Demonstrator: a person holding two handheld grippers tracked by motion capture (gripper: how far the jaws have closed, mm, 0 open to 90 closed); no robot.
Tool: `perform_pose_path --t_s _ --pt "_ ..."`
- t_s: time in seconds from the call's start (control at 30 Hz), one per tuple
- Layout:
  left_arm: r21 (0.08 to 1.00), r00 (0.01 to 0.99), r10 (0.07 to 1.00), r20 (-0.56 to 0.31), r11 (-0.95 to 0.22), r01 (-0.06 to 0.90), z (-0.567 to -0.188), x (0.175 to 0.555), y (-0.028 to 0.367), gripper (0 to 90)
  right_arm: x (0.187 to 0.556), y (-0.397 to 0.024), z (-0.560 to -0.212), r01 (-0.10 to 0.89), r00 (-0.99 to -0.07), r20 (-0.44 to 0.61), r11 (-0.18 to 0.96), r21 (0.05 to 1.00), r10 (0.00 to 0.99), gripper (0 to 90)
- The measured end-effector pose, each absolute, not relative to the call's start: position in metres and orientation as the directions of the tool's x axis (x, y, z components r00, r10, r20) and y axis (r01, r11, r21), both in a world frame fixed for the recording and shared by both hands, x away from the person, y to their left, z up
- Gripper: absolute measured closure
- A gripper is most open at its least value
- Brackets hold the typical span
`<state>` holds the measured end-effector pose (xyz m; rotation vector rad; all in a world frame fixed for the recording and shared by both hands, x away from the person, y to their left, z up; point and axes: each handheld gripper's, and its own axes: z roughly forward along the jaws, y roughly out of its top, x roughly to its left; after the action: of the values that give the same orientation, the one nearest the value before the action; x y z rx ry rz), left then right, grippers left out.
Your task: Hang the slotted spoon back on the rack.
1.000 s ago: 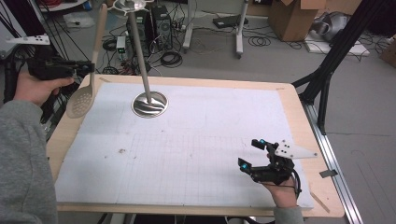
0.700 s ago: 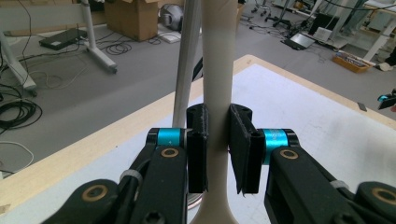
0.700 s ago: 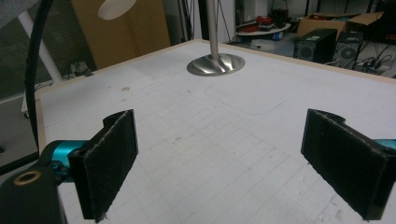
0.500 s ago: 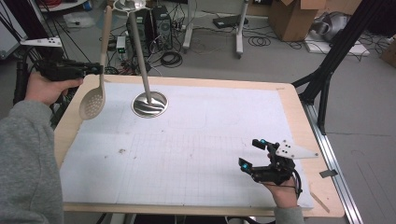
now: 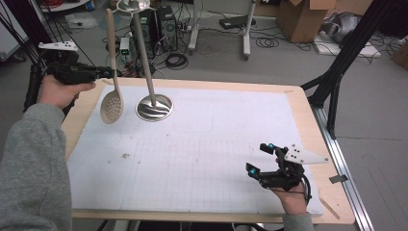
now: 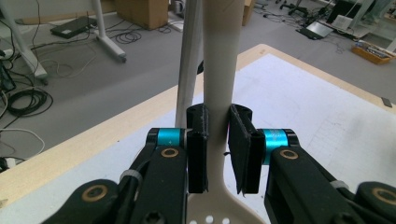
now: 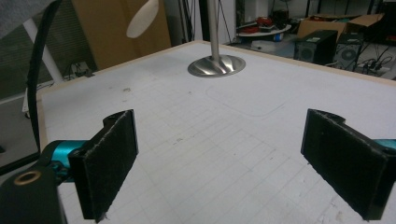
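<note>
Slotted spoon held upright in the left tongs beside the metal stand; right tongs idle.

High view: the left tongs (image 5: 98,73) grip the slotted spoon (image 5: 111,101) low on its handle, bowl hanging just below them and clear of the desk (image 5: 298,110), handle rising above; held this way, the spoon appears lined up for hanging on the stand (image 5: 154,107) just beyond the tongs. The right tongs (image 5: 262,159) rest wide apart, holding nothing, near the desk's front edge, well apart from the spoon, presumably kept out of the way. Left gripper view: both pads (image 6: 198,154) press the handle (image 6: 219,70) just above the perforated bowl; the stand's pole (image 6: 189,60) stands directly behind. Right gripper view: the pads (image 7: 109,158) stand wide over bare desk, the stand's base (image 7: 216,65) far ahead of them.
</note>
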<state>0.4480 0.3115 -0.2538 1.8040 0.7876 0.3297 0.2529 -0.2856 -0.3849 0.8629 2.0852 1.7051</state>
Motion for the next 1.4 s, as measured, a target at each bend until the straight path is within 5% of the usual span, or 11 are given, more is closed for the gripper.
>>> perform_pose_path --t_s 1.4 --pt "0.887 0.717 0.683 -0.143 -0.233 0.399 -0.247 0.449 0.295 77.4 0.252 -0.286 -0.383 0.247 -0.774 0.130 0.107 0.963 0.620 9.8"
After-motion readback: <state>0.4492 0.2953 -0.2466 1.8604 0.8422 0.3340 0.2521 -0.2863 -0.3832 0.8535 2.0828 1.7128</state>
